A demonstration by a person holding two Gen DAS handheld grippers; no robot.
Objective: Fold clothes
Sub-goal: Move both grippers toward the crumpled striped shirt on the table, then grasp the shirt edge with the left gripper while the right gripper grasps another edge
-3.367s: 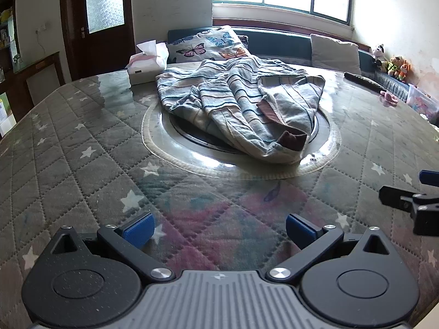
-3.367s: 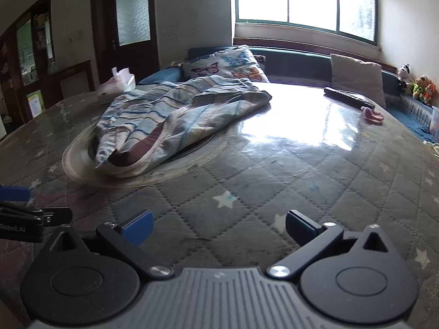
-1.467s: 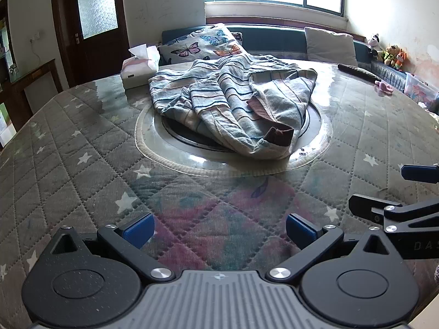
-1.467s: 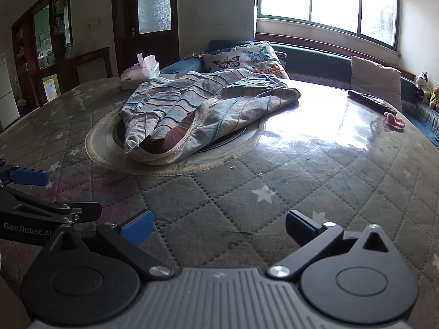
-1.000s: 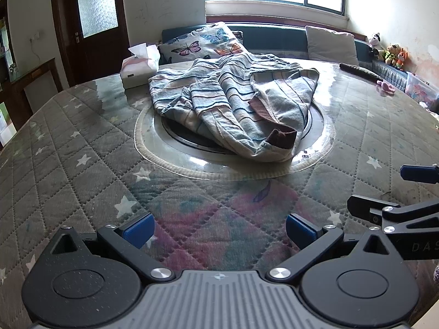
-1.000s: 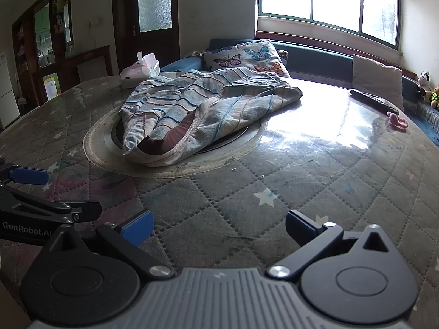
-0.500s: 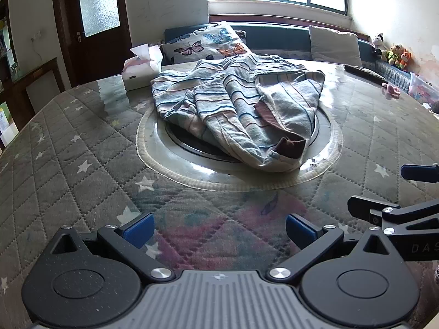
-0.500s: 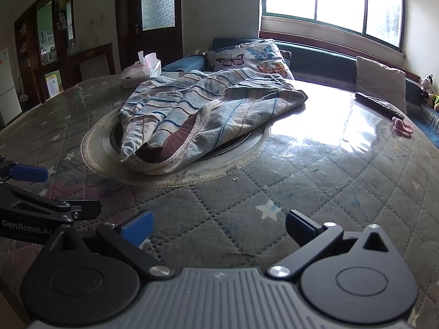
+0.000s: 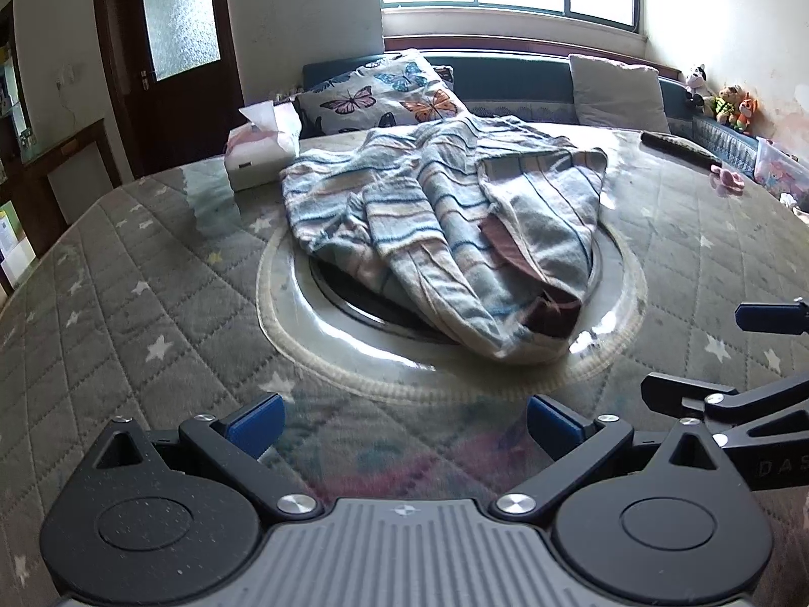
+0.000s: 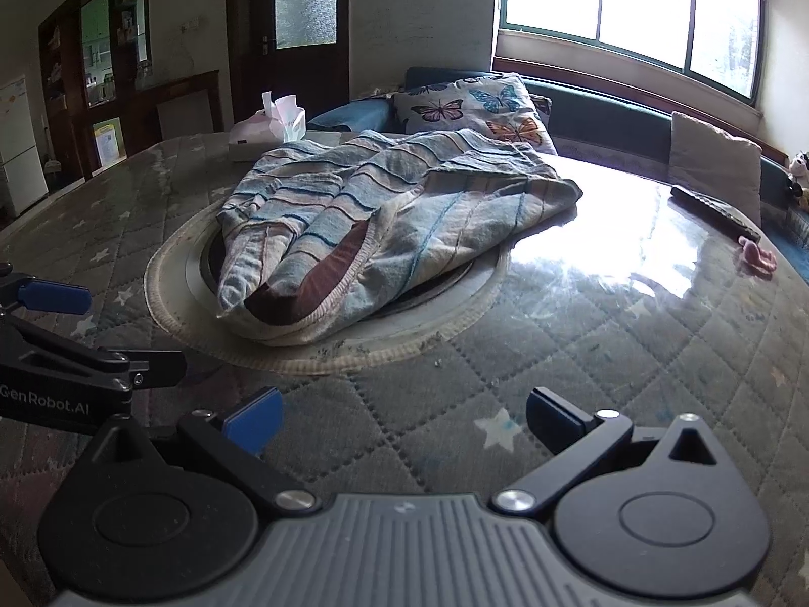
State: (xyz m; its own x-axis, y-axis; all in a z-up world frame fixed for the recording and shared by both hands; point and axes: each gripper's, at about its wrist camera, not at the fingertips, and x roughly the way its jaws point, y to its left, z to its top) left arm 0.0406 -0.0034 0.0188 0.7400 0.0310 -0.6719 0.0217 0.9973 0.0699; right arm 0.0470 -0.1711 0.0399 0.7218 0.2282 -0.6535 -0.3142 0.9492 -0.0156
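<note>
hovering low over the quilted table cover (image 9: pixel 126 273), left gripper (image 9: pixel 402 417) spread wide and empty, likely readying to reach for the crumpled striped garment (image 9: pixel 445 232) lying at twelve o'clock on the round glass turntable (image 9: pixel 303 303). waiting at three o'clock, right gripper (image 10: pixel 404 417) likewise gaping, holding nothing, garment at eleven o'clock. compared with earlier, sitting closer to the cloth, both tools having edged forward. tissue box (image 9: pixel 260 149) resting at ten o'clock.

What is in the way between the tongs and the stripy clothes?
Nothing visible. Both the left tongs and the right tongs are open, and only bare quilted table cover lies between them and the striped garment. The tissue box sits off behind it.
</note>
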